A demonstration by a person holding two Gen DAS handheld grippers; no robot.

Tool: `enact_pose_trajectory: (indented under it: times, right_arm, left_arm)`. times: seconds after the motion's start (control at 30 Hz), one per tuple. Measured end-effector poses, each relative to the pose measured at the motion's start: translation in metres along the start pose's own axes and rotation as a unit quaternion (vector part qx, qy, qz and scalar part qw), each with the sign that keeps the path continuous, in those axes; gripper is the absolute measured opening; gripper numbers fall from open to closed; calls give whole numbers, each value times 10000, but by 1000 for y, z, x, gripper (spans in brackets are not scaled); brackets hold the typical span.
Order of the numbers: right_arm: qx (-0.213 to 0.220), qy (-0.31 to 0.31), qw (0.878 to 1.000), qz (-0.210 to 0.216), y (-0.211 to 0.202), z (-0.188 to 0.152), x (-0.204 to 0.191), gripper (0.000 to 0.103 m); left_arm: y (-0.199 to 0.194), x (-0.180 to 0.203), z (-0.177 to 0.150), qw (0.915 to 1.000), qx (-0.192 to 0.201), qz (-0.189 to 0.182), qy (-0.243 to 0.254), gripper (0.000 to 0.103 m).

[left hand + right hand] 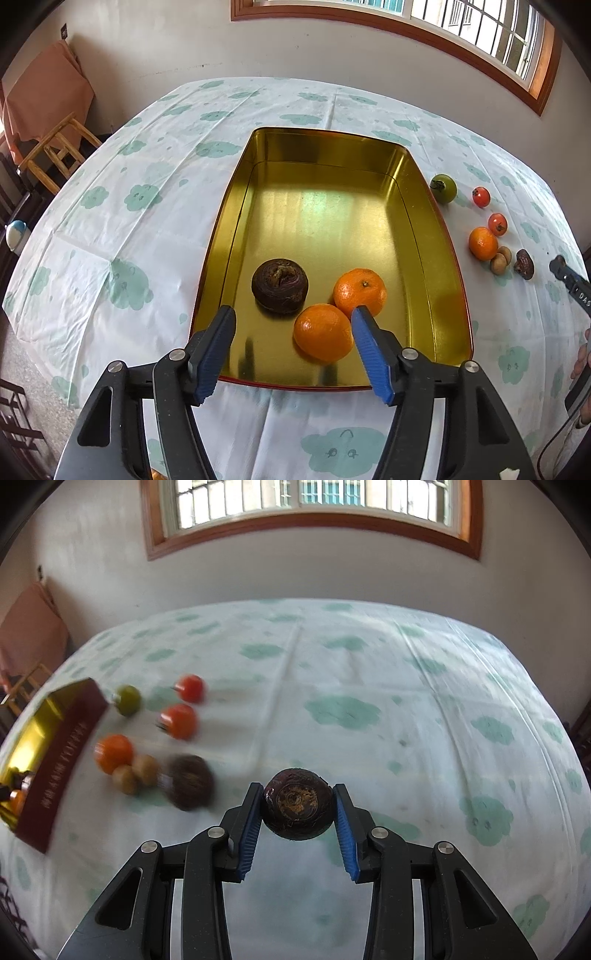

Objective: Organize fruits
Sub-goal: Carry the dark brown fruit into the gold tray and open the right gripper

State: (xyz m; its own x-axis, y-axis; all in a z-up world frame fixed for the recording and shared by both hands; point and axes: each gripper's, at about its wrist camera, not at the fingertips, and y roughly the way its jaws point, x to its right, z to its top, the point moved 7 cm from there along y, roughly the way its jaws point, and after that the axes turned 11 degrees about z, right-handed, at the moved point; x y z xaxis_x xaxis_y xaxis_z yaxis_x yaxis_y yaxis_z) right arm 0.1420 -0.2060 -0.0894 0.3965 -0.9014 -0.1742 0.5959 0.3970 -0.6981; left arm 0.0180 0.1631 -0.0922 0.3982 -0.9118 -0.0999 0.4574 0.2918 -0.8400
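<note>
L gripper [293,314] hovered over gold tin [424,206], jaws spread, pads clear of near orange [322,331]. Second orange [360,291] and dark brown fruit [280,285] also lay in tin. R gripper [298,806] pinched another dark round fruit [297,808], prob. off the cloud-print cloth [369,672]; view blurred.

A gold tin tray [424,236] holds a dark, wrinkled round fruit [280,285] near its front left and two oranges [323,331] touching each other to that fruit's right. Right of the tray lie a green tomato [444,187], two small red tomatoes [481,196], another orange [482,243], two small tan fruits [498,266] and a dark brown one [524,263]. A second dark round fruit [295,809] is lifted well right of the tray.
</note>
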Motion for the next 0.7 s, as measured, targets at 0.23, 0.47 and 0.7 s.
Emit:
enact_pose_trajectory:
  times: [0.23,0.47,0.7]
  right_arm:
    - [112,-558,9951,812,-8,21,-89,39]
    - [-84,-1161,9777,1749,1,13,-194,39]
    - [-412,-1749,9611,2099,15,-8,-263,39]
  left_arm:
    - [-10,-8,2,9999,148,37,-23,64]
    - [-14,-27,0,9996,141,120,-201,68]
    - [-15,-45,-4,9992,144,232,-288,73]
